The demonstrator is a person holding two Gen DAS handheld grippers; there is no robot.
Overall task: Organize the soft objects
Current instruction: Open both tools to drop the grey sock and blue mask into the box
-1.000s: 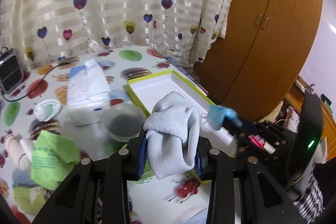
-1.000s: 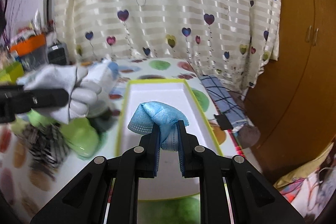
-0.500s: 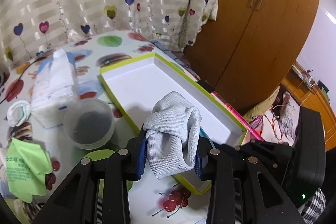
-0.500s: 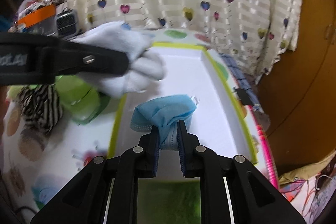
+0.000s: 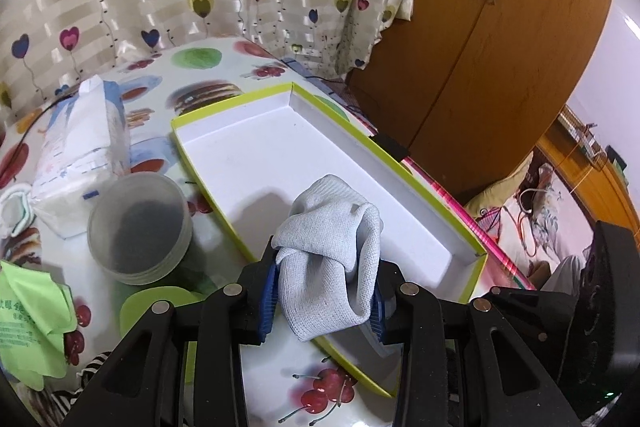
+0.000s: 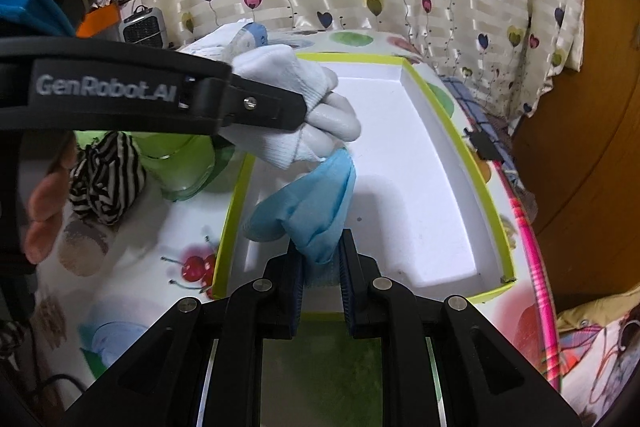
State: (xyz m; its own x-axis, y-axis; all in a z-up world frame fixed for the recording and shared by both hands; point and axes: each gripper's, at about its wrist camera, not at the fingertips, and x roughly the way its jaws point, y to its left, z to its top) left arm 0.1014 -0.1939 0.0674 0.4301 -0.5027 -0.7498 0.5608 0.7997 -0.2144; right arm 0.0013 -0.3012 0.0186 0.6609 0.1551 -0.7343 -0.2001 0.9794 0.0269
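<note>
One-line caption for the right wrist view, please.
Right gripper holds a blue face mask over the white tray beside the sock-carrying left gripper.

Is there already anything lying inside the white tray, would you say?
No, the white tray's floor is bare; the grey sock is clamped in the left gripper.

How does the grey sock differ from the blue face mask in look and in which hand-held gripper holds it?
The grey sock is thick knit, bunched into a bulky bundle; the blue face mask is thin, smooth and crumpled. The sock sits in the left hand-held gripper, whose jaws stand wide; the mask is in the right hand-held gripper, with jaws closer together. Both are soft and hang over the white tray.
</note>
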